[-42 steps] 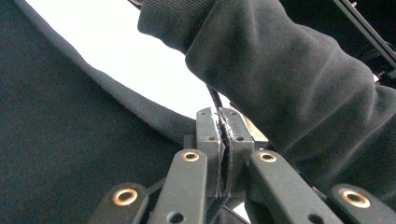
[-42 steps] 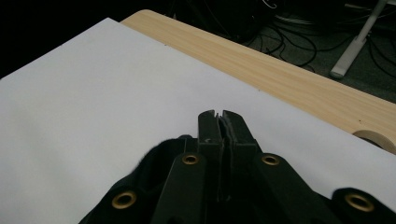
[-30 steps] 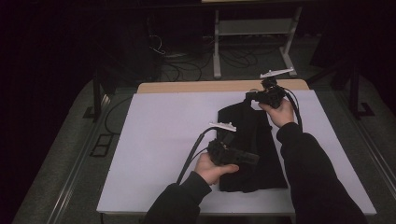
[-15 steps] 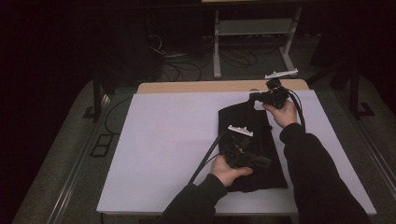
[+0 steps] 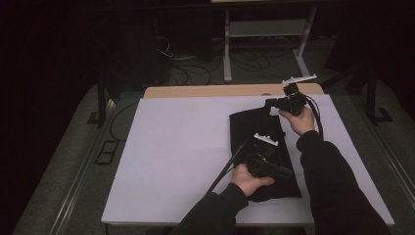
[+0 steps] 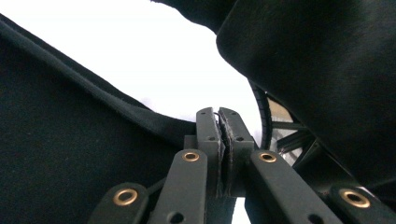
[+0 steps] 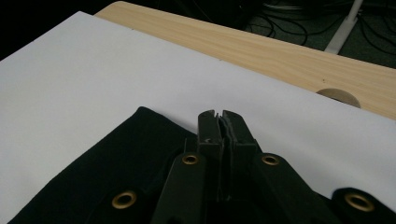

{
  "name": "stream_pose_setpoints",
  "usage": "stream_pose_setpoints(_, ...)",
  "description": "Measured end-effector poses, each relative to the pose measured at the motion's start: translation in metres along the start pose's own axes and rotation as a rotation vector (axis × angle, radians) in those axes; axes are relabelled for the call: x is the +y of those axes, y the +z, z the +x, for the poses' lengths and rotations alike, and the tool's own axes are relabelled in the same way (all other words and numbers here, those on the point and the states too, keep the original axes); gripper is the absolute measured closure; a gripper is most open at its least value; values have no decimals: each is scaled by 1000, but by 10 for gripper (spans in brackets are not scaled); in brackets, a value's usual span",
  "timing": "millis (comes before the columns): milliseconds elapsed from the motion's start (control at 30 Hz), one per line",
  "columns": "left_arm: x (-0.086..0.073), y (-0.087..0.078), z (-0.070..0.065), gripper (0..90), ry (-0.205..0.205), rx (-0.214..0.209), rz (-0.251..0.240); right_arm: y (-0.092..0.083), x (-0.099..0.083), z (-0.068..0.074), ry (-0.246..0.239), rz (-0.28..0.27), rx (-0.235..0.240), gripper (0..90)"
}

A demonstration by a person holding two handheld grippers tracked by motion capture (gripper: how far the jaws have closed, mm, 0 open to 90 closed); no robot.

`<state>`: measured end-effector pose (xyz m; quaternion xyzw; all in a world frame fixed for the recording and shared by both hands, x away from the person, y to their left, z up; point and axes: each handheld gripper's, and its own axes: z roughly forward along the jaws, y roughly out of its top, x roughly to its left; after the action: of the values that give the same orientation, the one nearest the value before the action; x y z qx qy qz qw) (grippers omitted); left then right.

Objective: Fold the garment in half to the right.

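High view: my 2 grippers are both on the soft black cloth garment [image 5: 259, 147], which lies on the right part of the flat white table cover [image 5: 176, 152]. My left gripper [image 5: 281, 171] is at the near end of the cloth. My right gripper [image 5: 270, 103] is at the far end, close to the light wooden table edge [image 5: 210, 91].

In the left gripper view my jaws are pinched tight, with a thin bit of the black cloth [image 6: 70, 154] caught between them. In the right gripper view my jaws are tight too, at the far edge of the cloth [image 7: 116, 158]. They look like they nip the hem, but the bit inside is too thin for me to be sure.

What could go wrong? I hold only a thin edge at each end. If I pull my 2 hands apart too hard, the cloth could slip out of 1 grip. Then that end would flop down and get crumpled. If I drag instead of lift, the white cover could slide or bunch up under it.

A second ago my left gripper was farther left and higher, more over the middle of the cloth. Now it is lower and nearer the cloth's near right part. My right gripper has hardly moved. Both pairs of jaws were just as tight then.
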<state>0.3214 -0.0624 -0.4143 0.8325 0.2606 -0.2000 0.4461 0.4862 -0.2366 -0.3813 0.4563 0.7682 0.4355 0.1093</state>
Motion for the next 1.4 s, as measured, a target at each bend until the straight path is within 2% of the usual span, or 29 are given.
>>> stream_pose_setpoints(167, 2, 12, -1, 863, -13, 16, 31, -3, -3, -5, 7, -7, -5, 854)
stream_pose_setpoints(367, 7, 21, 1, 863, 4, 30, 80, -3, -7, -14, 26, -4, -15, 854)
stream_pose_setpoints(433, 8, 25, 0, 863, 13, 48, 100, -3, -7, -16, 31, -6, -16, 854)
stream_pose_setpoints(633, 6, 33, -1, 863, 21, 67, 144, 1, -11, -24, 76, -19, -6, 854)
stream_pose_setpoints(733, 5, 35, -2, 863, 19, 70, 151, 6, -12, -27, 77, -18, -6, 853)
stream_pose_setpoints(1000, 9, 42, -2, 863, 12, 80, 170, 18, -20, -37, 117, 5, -19, 853)
stream_pose_setpoints(1400, 14, 50, -3, 863, 13, 86, 191, 21, -26, -41, 117, 31, -35, 851)
